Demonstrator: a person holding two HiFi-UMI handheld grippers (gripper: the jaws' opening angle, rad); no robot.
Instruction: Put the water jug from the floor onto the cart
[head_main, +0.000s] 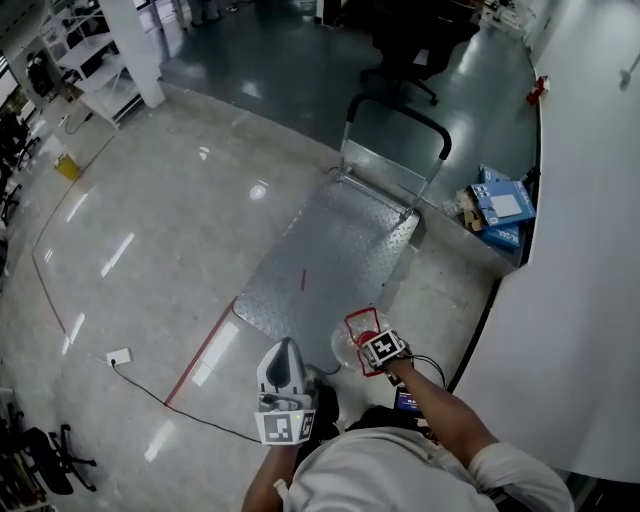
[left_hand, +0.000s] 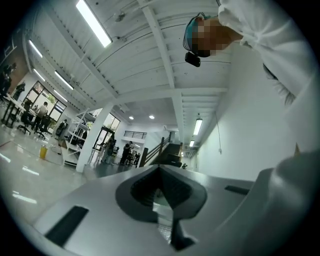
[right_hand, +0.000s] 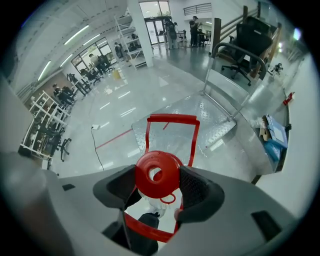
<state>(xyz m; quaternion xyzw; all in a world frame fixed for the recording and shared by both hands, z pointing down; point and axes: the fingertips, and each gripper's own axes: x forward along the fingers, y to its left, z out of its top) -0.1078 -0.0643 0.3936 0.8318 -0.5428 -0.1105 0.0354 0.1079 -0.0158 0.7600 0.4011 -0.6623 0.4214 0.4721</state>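
The water jug (head_main: 352, 347) is clear with a red cap (right_hand: 158, 173) and a red carrying handle (right_hand: 172, 120). My right gripper (head_main: 383, 350) is shut on the jug at its neck, with the cap sitting between the jaws (right_hand: 159, 192). The jug hangs by the near right corner of the flat metal cart (head_main: 330, 260), whose push handle (head_main: 400, 108) stands at its far end. My left gripper (head_main: 284, 350) is held close to my body, left of the jug, pointing up and away from it; its jaws (left_hand: 161, 192) are shut on nothing.
A white curved wall (head_main: 580, 250) runs along the right, with blue boxes (head_main: 503, 205) on the floor at its foot. On the left floor lie a socket block with a cable (head_main: 118, 356) and a red tape line (head_main: 200, 350). An office chair (head_main: 405, 50) stands beyond the cart.
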